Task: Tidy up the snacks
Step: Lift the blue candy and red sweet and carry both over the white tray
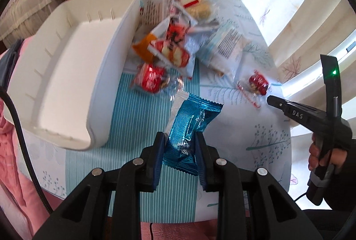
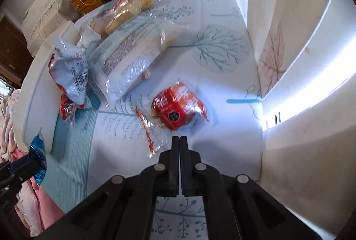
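Your left gripper was clamped across a blue foil pack, held above the table beside the empty white bin; it looked light, crinkly and slippery, best pinched mid-body. Your right gripper had its jaws together on nothing, just short of the red snack on the patterned cloth, near the window.

- Right gripper: jaws pressed together, nothing between them, tips over the patterned tablecloth.
- Red snack packet: just beyond the gripper tips, apart from them; its clear wrapper tail trails to the left of the tips.
- Long clear packet with printed label: further out, upper left of the red packet.
- White bin: along the left edge.
- Blue foil packet: low left, held in the left gripper.
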`<state>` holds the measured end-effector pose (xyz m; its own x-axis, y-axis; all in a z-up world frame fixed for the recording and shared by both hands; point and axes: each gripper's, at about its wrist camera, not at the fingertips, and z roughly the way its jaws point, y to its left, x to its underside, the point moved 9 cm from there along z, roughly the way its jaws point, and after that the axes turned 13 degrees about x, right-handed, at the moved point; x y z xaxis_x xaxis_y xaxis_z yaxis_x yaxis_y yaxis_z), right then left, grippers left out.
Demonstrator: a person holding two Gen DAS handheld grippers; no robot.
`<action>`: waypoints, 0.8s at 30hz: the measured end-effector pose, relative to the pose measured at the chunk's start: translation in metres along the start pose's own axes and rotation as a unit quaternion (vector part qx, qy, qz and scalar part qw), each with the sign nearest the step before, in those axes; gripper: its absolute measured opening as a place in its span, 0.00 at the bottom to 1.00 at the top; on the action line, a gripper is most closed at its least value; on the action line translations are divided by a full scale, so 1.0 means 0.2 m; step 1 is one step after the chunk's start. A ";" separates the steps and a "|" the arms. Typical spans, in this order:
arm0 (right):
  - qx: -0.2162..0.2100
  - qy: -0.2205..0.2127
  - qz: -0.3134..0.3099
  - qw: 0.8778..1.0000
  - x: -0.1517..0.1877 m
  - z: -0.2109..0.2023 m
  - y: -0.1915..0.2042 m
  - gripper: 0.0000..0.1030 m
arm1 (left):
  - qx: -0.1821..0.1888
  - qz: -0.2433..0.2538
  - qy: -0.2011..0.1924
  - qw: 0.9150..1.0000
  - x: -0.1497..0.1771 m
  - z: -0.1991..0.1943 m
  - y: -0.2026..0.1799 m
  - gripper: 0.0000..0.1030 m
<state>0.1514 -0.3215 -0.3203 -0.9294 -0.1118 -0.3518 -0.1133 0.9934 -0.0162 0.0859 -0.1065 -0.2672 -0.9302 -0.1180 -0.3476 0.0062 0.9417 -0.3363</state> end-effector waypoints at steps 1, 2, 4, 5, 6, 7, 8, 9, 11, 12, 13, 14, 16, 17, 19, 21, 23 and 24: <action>0.004 -0.007 -0.001 1.000 -0.01 -0.01 -0.01 0.00 | -0.001 0.000 -0.004 1.000 -0.01 0.01 -0.02 0.24; 0.010 -0.016 -0.003 1.000 -0.03 -0.01 -0.02 0.00 | -0.002 0.000 -0.009 1.000 -0.03 -0.01 -0.02 0.24; 0.023 -0.030 -0.004 0.999 -0.06 -0.02 -0.03 0.01 | -0.005 -0.005 -0.017 1.000 -0.06 -0.03 -0.02 0.24; 0.028 -0.035 -0.005 0.999 -0.07 -0.03 -0.04 0.01 | -0.006 -0.008 -0.021 1.000 -0.07 -0.04 -0.02 0.24; 0.031 -0.037 -0.007 0.999 -0.08 -0.02 -0.04 0.04 | -0.007 -0.011 -0.026 1.000 -0.08 -0.05 -0.02 0.24; 0.037 -0.037 -0.010 0.999 -0.10 -0.01 -0.04 0.13 | -0.007 -0.012 -0.030 0.999 -0.09 -0.07 -0.02 0.24; 0.041 -0.035 -0.014 0.998 -0.11 0.01 -0.04 0.21 | -0.009 -0.013 -0.034 0.999 -0.10 -0.08 -0.02 0.24; 0.041 -0.035 -0.016 0.998 -0.11 0.02 -0.04 0.40 | -0.010 -0.014 -0.037 0.999 -0.12 -0.09 -0.01 0.24; 0.038 -0.040 -0.018 0.998 -0.12 0.03 -0.03 0.59 | -0.014 -0.015 -0.045 0.999 -0.14 -0.12 0.00 0.24; 0.039 -0.039 -0.024 0.998 -0.12 0.05 -0.02 0.59 | -0.016 -0.017 -0.047 0.999 -0.15 -0.13 0.00 0.24; 0.045 -0.034 -0.031 0.998 -0.12 0.07 -0.01 0.61 | -0.017 -0.020 -0.051 0.998 -0.16 -0.14 0.01 0.24; 0.044 -0.029 -0.038 0.998 -0.12 0.09 0.00 0.63 | -0.017 -0.023 -0.053 0.998 -0.17 -0.15 0.01 0.24; 0.039 -0.032 -0.040 0.998 -0.12 0.11 0.01 0.67 | -0.016 -0.030 -0.058 0.998 -0.18 -0.18 0.02 0.24; 0.039 -0.036 -0.039 0.998 -0.13 0.12 0.02 0.67 | -0.016 -0.034 -0.061 0.997 -0.19 -0.19 0.02 0.24; 0.035 -0.040 -0.040 0.998 -0.14 0.12 0.03 0.67 | -0.017 -0.037 -0.065 0.997 -0.21 -0.21 0.03 0.24; 0.028 -0.041 -0.042 0.998 -0.15 0.14 0.04 0.67 | -0.019 -0.039 -0.071 0.997 -0.22 -0.24 0.03 0.24; 0.020 -0.040 -0.042 0.998 -0.16 0.15 0.05 0.67 | -0.019 -0.041 -0.077 0.996 -0.24 -0.26 0.03 0.24; 0.017 -0.039 -0.044 0.998 -0.16 0.15 0.06 0.67 | -0.020 -0.042 -0.080 0.996 -0.25 -0.27 0.03 0.24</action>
<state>0.1912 -0.3044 -0.3374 -0.8861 -0.1974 -0.4194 -0.1797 0.9803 -0.0817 0.1126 -0.0778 -0.2051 -0.8566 -0.2424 -0.4554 -0.0870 0.9380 -0.3356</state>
